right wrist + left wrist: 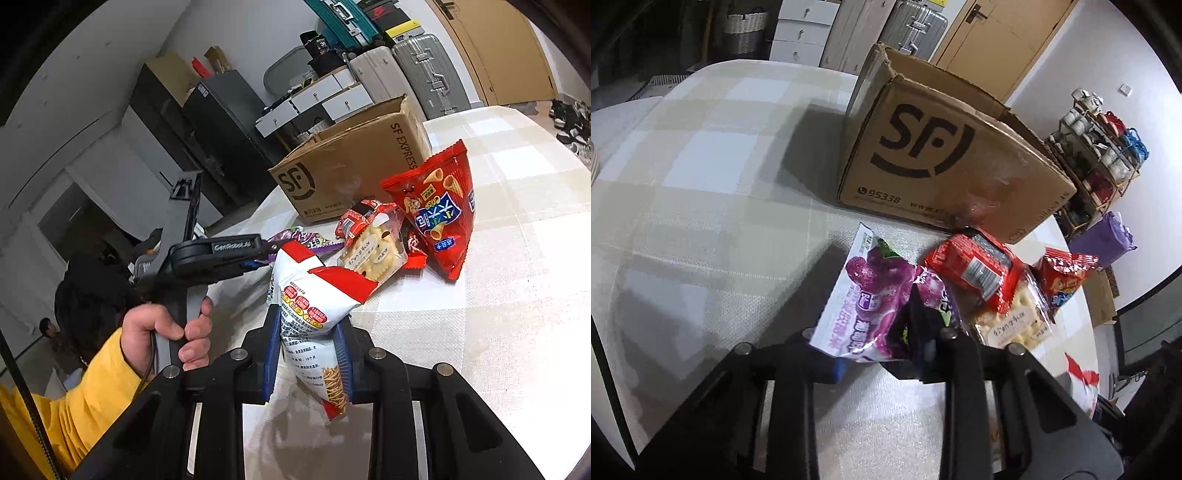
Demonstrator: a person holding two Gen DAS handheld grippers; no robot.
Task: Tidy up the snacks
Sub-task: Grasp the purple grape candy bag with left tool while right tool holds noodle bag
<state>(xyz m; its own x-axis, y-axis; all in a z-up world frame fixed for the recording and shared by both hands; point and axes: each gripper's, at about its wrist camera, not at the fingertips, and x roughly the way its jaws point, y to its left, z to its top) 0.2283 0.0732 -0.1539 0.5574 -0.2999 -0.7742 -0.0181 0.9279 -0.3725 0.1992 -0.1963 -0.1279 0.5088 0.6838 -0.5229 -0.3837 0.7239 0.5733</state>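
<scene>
My left tongs (916, 332) are pinched narrow on a purple grape pouch (864, 295) on the checked tablecloth (701, 184); my right tongs (308, 354) clamp a white-and-red noodle-snack bag (314, 295) above it. Beyond: clear cracker pack (373, 251), red cone-snack bag (439, 206), cardboard box (945, 162) printed "SF", "95338", "SF EXPRESS".

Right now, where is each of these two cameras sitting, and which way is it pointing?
Left wrist view: sits on the left claw, looking down its fingers at the purple snack pouch it pinches; only claw parts show.
Right wrist view: sits on the right claw, gripping the white-and-red noodle snack bag; the left hand and yellow sleeve show.
Shared: the SF cardboard box and cracker pack.
</scene>
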